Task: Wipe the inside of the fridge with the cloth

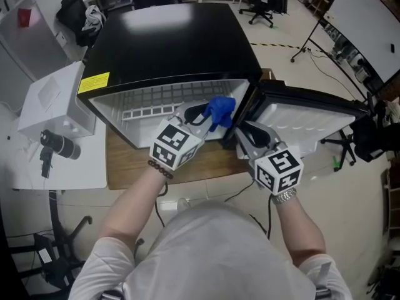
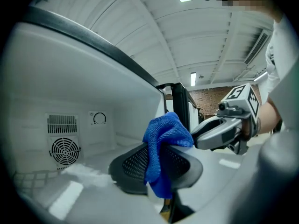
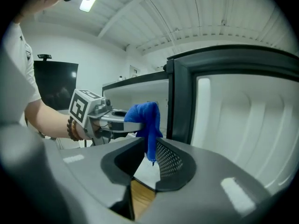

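The black mini fridge (image 1: 169, 42) stands open on a wooden table, its door (image 1: 300, 114) swung out to the right. My left gripper (image 1: 209, 114) is at the mouth of the white interior, shut on a blue cloth (image 1: 220, 110). In the left gripper view the cloth (image 2: 163, 134) is bunched between the jaws of the left gripper (image 2: 156, 167) and droops over them. My right gripper (image 1: 240, 133) hovers just right of it by the door hinge, jaws apart and empty. In the right gripper view the cloth (image 3: 145, 115) hangs from the left gripper (image 3: 122, 120), just beyond the right gripper (image 3: 149, 164).
Inside the fridge are a wire shelf (image 1: 156, 102) and a fan grille (image 2: 64, 150) on the back wall. A white box (image 1: 53, 99) and a black lens-like object (image 1: 59, 145) sit left of the fridge. The wooden table (image 1: 131, 161) shows in front. Office chairs and a stand are behind.
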